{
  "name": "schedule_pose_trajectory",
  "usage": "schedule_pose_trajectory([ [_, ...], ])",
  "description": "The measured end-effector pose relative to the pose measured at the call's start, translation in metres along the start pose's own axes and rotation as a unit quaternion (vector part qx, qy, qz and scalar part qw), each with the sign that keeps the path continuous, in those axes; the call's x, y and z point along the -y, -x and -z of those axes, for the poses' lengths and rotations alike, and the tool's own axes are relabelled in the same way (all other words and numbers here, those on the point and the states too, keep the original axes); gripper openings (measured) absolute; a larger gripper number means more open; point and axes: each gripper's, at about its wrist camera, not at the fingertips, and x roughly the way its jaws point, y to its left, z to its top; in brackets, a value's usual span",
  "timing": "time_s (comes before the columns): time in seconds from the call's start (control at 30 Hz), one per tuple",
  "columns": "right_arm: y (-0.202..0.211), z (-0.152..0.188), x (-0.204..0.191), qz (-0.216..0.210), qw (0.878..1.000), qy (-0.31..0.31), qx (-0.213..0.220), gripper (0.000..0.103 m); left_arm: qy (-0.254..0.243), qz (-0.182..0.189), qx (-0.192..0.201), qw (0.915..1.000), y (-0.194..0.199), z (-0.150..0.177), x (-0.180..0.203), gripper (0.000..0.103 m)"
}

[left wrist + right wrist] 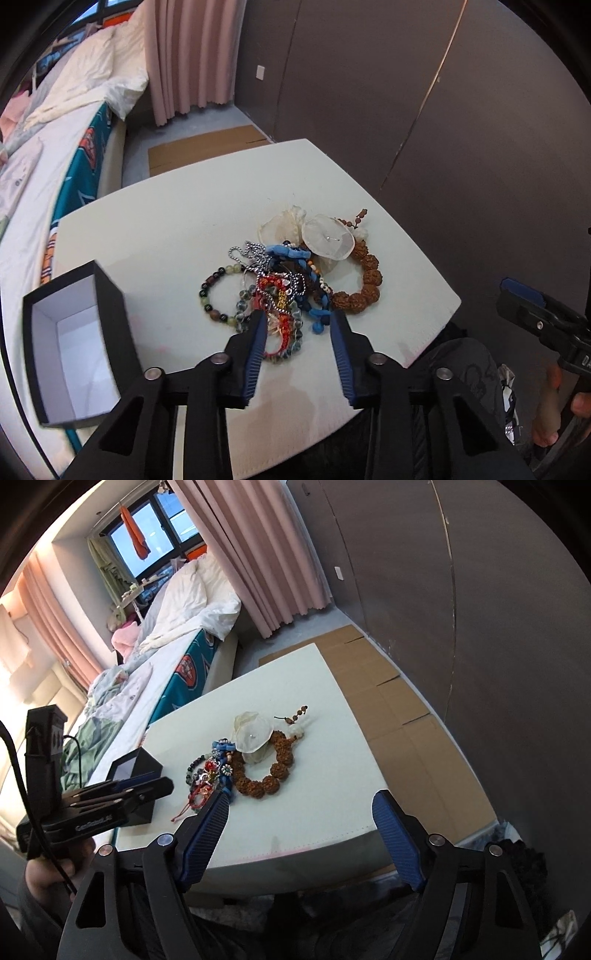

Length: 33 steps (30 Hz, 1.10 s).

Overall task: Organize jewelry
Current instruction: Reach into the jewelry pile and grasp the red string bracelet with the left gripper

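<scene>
Currently the jewelry pile (291,273) lies tangled near the middle of the white bench (166,229), with the open black box (74,347) standing at the bench's left edge, well apart from the heap and showing nothing inside it.

Left gripper (298,320): released, jaws spread, tips above the near edge of the pile, framing the red cord bracelet (275,325) and the blue knotted cord (317,317). Nothing held. Contact with the pile cannot be told from the left wrist view.

Right gripper (301,805): also released, jaws wide, off the near edge of the bench, holding nothing.

Handling notes (judgement):
- Brown seed-bead bracelet (364,284): large knobbly beads, rigid singly, loop limp. Rough surface should grip well; pinch across one bead or the cord between two.
- Silver ball chain (255,258): light, slippery, fully limp; likely to slide through the pads and drag its neighbours.
- Dark and green bead bracelet (218,295): lies at the pile's left fringe, least entangled. Good first pick; take it on the outer arc.
- Translucent shell-like disc (328,238): thin, probably brittle. Grip lightly by an edge.

Risk: the strands overlap, so lifting one may pull several.
</scene>
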Motion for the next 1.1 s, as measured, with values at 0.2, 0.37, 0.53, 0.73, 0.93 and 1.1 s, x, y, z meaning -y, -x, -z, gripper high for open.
schedule_pose_trajectory([
  [0.2, -0.006, -0.001, 0.002, 0.002, 1.000, 0.000, -0.008, 0.080, 0.007, 0.004, -0.023, 0.9997, -0.026, -0.005, -0.005, 0.020],
  [0.37, -0.012, -0.002, 0.007, 0.003, 1.000, -0.006, -0.016, 0.080, 0.012, 0.002, -0.033, 0.9994, -0.043, -0.009, -0.009, 0.020],
  [0.53, -0.016, -0.004, 0.004, -0.003, 1.000, -0.004, -0.023, 0.079, 0.019, 0.001, -0.041, 0.9990, -0.059, -0.015, -0.014, 0.020],
  [0.73, -0.023, -0.006, -0.002, -0.012, 0.999, 0.003, -0.030, 0.077, 0.025, 0.010, -0.042, 0.9988, -0.061, -0.017, -0.016, 0.006],
  [0.93, -0.032, -0.008, -0.008, -0.027, 0.999, 0.004, -0.039, 0.075, 0.034, 0.014, -0.017, 0.9992, -0.036, -0.019, -0.020, 0.006],
  [1.1, -0.042, -0.013, -0.018, -0.047, 0.998, 0.011, -0.046, 0.071, 0.043, 0.033, 0.009, 0.9985, -0.007, -0.025, -0.025, 0.006],
])
